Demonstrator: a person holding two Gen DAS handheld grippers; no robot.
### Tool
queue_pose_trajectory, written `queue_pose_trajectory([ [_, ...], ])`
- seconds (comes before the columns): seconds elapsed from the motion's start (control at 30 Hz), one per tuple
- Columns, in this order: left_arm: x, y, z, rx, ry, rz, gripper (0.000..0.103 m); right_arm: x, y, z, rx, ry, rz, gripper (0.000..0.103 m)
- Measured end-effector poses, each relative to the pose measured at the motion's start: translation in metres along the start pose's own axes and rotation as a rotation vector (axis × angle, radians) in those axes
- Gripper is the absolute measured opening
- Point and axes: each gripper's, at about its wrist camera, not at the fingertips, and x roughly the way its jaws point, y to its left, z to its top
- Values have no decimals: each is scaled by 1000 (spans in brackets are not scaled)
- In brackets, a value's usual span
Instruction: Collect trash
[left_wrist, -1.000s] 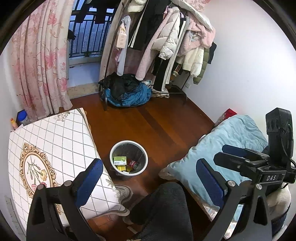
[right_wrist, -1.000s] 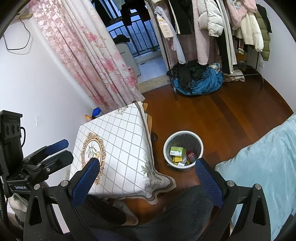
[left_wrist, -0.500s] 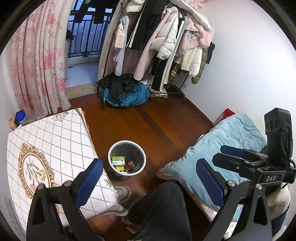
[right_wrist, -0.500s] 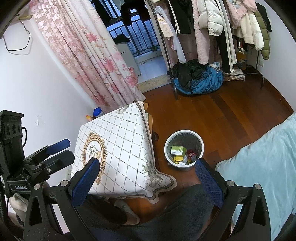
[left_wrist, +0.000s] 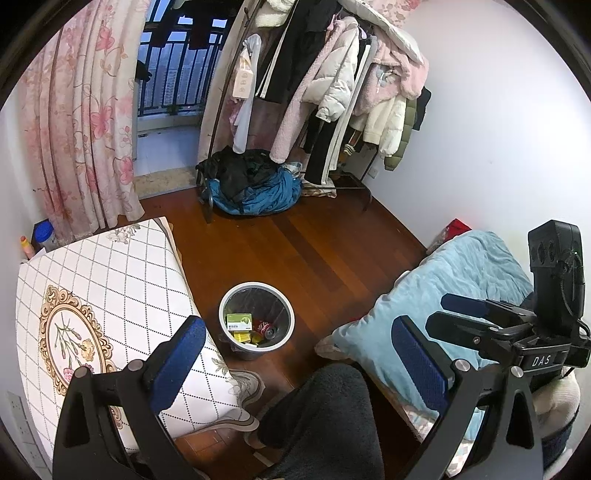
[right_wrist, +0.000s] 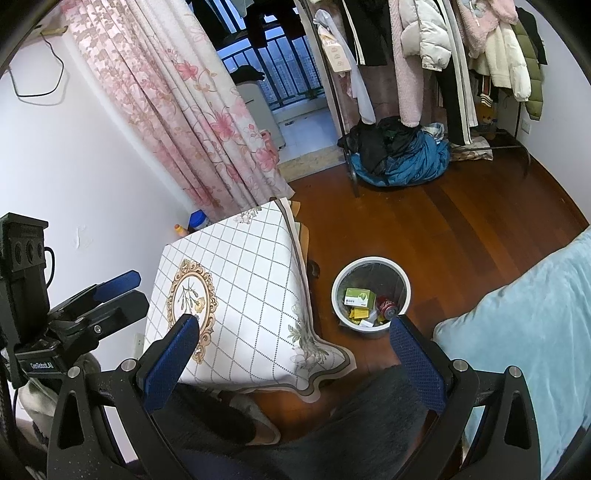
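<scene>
Right hand-held gripper (right_wrist: 293, 363): black frame, blue-padded fingers (right_wrist: 171, 360) spread wide apart, nothing between them.
Left hand-held gripper (right_wrist: 123, 290): at the left edge, blue-tipped fingers lying close together; whether they touch cannot be told.
Surface (right_wrist: 236, 288): small table under a white diamond-grid cloth with a gold oval floral medallion.
Round white waste bin (right_wrist: 341, 278): upright on the dark red wooden floor (right_wrist: 461, 229), just right of the surface; holds a green-and-white carton (right_wrist: 359, 297), a red drink can (right_wrist: 386, 305) and yellow wrappers (right_wrist: 357, 314).
Light blue quilt (right_wrist: 524, 332): on the bed, at right.
Pink floral curtain (right_wrist: 177, 107): behind the surface.
Clothes rack (right_wrist: 436, 55): far side, hung with coats.
</scene>
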Motion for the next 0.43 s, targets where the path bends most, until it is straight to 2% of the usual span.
queue_pose_trajectory([
  [0.43, -2, 6, 2, -10, -2, -6, 103, 1, 1, 0, 0, 3, 3, 103],
])
